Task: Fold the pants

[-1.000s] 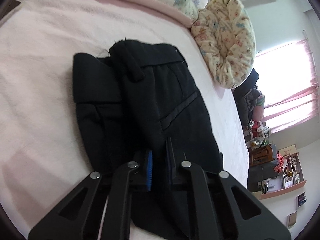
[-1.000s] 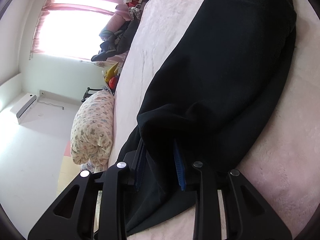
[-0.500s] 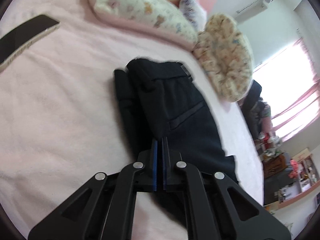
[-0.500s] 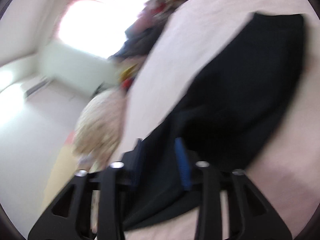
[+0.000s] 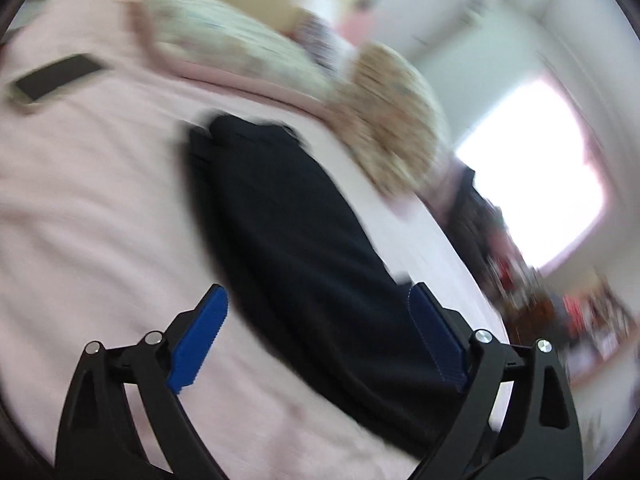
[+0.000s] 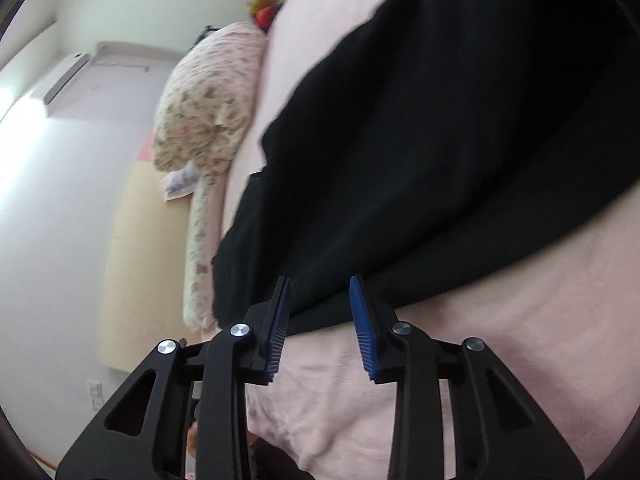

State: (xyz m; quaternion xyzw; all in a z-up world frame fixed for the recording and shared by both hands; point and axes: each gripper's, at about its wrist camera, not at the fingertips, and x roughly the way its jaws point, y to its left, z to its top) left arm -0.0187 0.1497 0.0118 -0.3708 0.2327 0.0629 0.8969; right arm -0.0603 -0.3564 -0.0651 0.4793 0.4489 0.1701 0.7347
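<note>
The black pants (image 5: 288,216) lie folded lengthwise on the pink bed (image 5: 80,220); the left wrist view is blurred. My left gripper (image 5: 316,292) hovers over their near end. Its jaws are opening and stand wide, with the cloth below them and not gripped. In the right wrist view the pants (image 6: 440,140) fill the upper right. My right gripper (image 6: 319,282) is at their near edge. Its jaws are closing and a gap still shows. The hem lies between the fingertips (image 6: 354,284), and the pads do not press it.
A dark phone (image 5: 56,80) lies on the bed at the far left. Floral pillows (image 5: 240,56) and a round floral cushion (image 5: 392,120) line the head of the bed. A bright window (image 5: 532,176) and cluttered shelves are to the right. An air conditioner (image 6: 66,78) hangs on the wall.
My left gripper let go of the pants, opened wide and drew back. My right gripper released the fold it held, and it now sits at the pants' edge, jaws apart.
</note>
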